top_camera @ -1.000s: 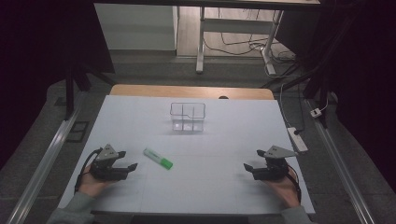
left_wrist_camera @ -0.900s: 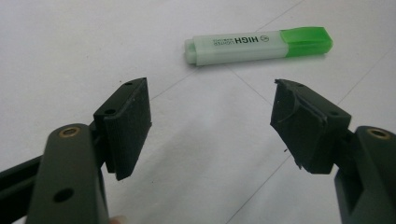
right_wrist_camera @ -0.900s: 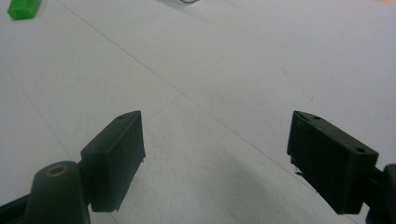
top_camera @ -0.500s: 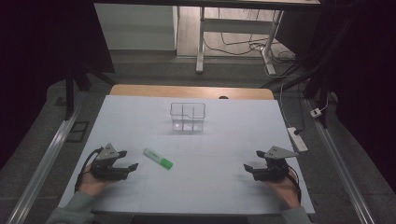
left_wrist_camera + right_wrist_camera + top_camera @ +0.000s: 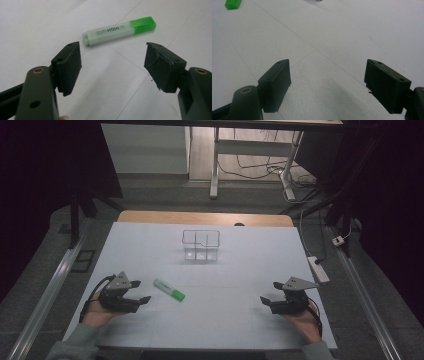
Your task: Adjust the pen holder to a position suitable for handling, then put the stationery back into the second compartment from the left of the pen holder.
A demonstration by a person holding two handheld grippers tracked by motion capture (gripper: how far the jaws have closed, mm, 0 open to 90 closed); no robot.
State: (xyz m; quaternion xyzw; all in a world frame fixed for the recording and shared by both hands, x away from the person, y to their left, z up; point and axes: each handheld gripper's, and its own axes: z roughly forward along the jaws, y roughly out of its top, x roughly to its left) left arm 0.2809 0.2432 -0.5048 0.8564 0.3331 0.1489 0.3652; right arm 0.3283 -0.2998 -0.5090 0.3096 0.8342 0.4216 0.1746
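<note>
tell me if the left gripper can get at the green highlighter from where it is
Probably yes. The left gripper has its jaws wide open and pointed toward the highlighter, which lies flat on the table just ahead with nothing between them.

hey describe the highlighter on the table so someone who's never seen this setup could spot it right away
Start at the white table and look at its near left part, just ahead of the left gripper. The highlighter lies flat there on the bare surface, apart from the jaws. It is a short pale stick with a bright green cap, unlike the clear plastic organizer farther back at the middle.
</note>
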